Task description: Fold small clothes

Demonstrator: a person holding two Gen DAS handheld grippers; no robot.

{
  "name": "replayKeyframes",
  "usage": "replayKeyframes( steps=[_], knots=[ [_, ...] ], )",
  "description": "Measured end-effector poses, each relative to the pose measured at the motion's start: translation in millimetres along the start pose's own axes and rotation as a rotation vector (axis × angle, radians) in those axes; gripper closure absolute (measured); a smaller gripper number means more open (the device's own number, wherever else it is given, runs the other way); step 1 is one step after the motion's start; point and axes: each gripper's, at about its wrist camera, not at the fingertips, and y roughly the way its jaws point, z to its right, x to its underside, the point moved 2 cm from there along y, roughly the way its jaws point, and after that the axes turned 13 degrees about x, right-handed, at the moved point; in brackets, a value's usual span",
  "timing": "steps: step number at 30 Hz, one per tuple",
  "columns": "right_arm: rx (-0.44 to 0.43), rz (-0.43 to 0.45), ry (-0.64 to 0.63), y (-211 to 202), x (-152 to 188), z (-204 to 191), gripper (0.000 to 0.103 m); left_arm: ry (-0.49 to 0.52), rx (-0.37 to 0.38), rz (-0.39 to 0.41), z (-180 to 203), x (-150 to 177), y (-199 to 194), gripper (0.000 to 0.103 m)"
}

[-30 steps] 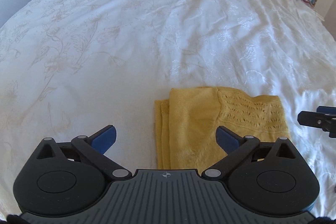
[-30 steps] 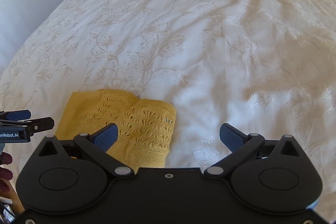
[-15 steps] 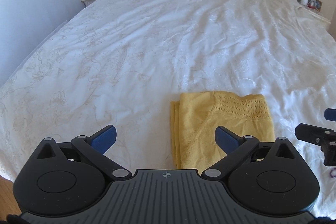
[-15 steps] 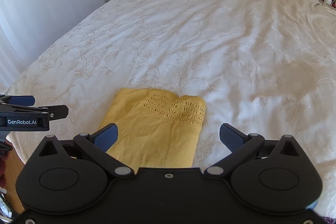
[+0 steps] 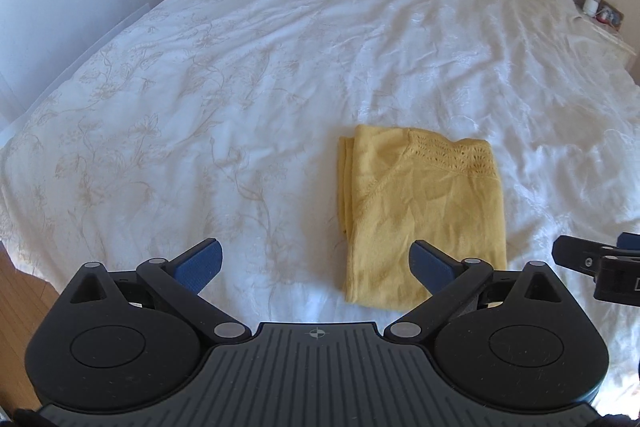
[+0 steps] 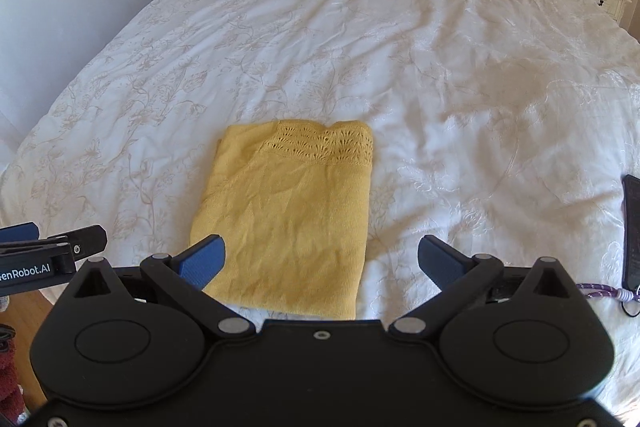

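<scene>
A folded yellow knit garment (image 6: 288,219) lies near the white floral bed's (image 6: 400,47) foot edge; left claw (image 5: 316,265) and right claw (image 6: 320,259) hover spread, empty.

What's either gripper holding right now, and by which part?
Nothing. The left gripper and right gripper both have jaws open and empty; the folded yellow top lies free on the bed.

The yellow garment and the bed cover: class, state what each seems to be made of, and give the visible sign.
Yellow garment: looks like a soft, matte fine knit, perhaps cotton or wool; an openwork lace band runs across its far end.
Bed cover: seems a woven white fabric with slight sheen, going by glossy creases and a pale floral vine pattern, whether stitched or printed is unclear.
</scene>
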Motion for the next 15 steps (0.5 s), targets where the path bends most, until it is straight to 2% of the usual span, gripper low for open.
replayKeyframes(
  steps=[6,11,15],
  knots=[
    [-0.01,-0.004,-0.017,-19.7,20.8,-2.9,0.001,-0.017,0.026,-0.022,3.1,19.1,-11.0,0.002],
    [0.013,0.0,-0.027,-31.5,32.0,-1.3,0.001,0.004,0.008,-0.023,9.8,30.0,-18.7,0.002],
    [0.031,0.003,-0.015,-38.9,37.5,1.4,0.001,0.001,0.024,-0.032,11.6,37.8,-22.1,0.002]
  ],
)
